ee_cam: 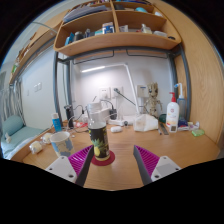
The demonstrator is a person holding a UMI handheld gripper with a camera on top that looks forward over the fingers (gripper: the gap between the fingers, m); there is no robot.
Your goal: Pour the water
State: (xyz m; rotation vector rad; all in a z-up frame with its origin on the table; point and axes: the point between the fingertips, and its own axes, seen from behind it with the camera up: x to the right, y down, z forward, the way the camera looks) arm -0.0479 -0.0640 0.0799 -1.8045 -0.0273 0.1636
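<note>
A dark bottle [100, 138] with a yellow label and a silvery cap stands upright on a round red coaster [101, 159] on the wooden desk [170, 148]. My gripper [112, 151] is open. The bottle stands between its fingers, close to the left finger, with a wide gap to the right finger [147, 159]. Neither pad presses on it. A pale mug [62, 142] sits on the desk to the left, beyond the left finger [70, 162].
Clutter lines the back of the desk: a white bottle with a red cap [172, 112] at the right, a crumpled white object [147, 122], and a small blue container [57, 122] at the left. Wooden shelves [115, 40] loaded with items hang above.
</note>
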